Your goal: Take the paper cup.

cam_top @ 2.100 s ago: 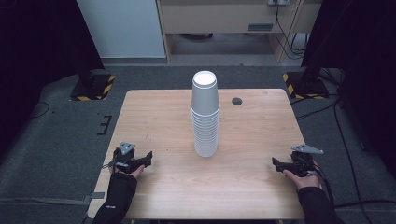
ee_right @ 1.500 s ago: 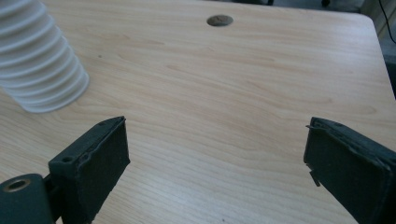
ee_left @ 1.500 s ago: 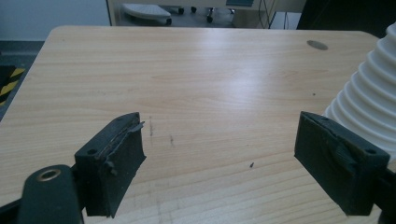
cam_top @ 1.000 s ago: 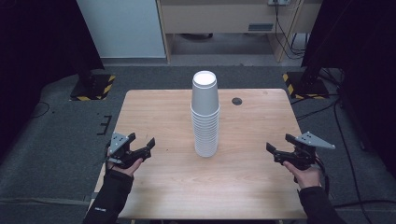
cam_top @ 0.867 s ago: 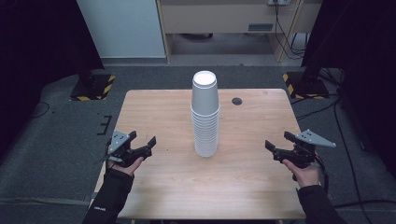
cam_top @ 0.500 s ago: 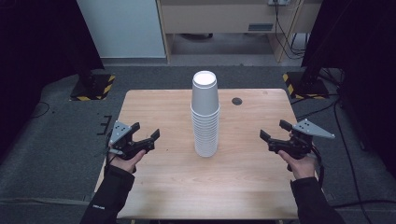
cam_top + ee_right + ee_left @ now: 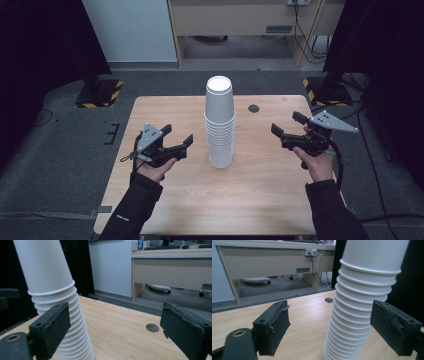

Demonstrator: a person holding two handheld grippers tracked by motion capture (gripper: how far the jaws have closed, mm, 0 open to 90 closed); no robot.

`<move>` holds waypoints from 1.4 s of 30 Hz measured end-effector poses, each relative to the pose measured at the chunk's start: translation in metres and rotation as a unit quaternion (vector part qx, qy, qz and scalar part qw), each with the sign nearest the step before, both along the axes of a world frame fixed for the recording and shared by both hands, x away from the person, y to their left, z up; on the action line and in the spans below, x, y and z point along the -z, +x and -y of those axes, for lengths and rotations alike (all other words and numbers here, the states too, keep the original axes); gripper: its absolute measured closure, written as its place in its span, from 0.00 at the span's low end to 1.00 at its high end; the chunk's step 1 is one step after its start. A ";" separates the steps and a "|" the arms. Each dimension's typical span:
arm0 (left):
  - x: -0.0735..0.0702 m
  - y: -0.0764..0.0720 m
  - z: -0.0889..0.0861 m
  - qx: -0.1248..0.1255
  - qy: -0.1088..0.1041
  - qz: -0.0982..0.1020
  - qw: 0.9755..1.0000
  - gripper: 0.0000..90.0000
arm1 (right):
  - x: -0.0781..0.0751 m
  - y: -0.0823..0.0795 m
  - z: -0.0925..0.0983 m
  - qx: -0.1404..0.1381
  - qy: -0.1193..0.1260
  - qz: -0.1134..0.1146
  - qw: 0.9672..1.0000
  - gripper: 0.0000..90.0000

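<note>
Both grippers stand with their jaws spread wide and nothing between them: my left gripper (image 7: 175, 138) sits over the table's left half, my right gripper (image 7: 286, 126) over its right half, and each points inward at the tall stack of white paper cups (image 7: 220, 122) standing upright near the middle of the wooden table (image 7: 165, 200). Neither one touches the stack; from the high view each is near it but clearly apart. Looking along the left gripper (image 7: 329, 327), I see the stack (image 7: 359, 297) rising just inside the right-hand pad, with the rolled rims forming a ribbed column low down and the smooth wall of the topmost cup above. Looking along the right gripper (image 7: 115, 330), the stack (image 7: 57, 300) stands beside the left-hand pad, and a small round grommet hole (image 7: 152, 327) shows in the tabletop farther back. I judge these cups to be very light and thin-walled, so they will crush or go oval under a hard squeeze, and the smooth paper may slip if I pinch too gently. A column this tall on a narrow base will tip easily from a sideways nudge. If I mean to lift off the top cup, I would take it on its smooth wall above the ribbed rims, closing softly, while the other gripper steadies the ribbed lower part, where the nested walls are stiffest. Nested cups can cling, so I expect the next one to ride up unless the lower stack is held.
</note>
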State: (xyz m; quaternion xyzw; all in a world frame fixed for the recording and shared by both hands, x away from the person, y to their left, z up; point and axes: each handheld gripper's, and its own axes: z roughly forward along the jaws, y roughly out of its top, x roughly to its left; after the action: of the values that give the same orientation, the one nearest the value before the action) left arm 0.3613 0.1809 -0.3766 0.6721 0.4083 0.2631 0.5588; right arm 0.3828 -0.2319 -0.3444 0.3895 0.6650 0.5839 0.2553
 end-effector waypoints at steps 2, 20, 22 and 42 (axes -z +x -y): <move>0.000 0.001 0.005 0.006 0.000 0.000 1.000 0.16 | -0.005 0.001 -0.006 -0.007 0.001 0.005 1.000 0.10; -0.001 0.020 0.046 0.044 -0.001 0.007 0.999 0.16 | -0.033 0.016 -0.055 -0.065 0.017 0.026 0.997 0.10; -0.001 0.021 0.047 0.045 -0.001 0.008 0.999 0.16 | -0.034 0.017 -0.058 -0.067 0.017 0.026 0.997 0.10; 0.001 0.044 0.065 0.081 0.000 -0.001 0.997 0.12 | -0.035 0.039 -0.101 -0.108 0.025 0.022 0.994 0.09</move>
State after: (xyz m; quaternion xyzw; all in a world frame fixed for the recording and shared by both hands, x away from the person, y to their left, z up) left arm 0.4049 0.1158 -0.3780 0.7034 0.3532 0.2158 0.5779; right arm 0.4220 -0.1313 -0.3091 0.3085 0.6824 0.6332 0.1957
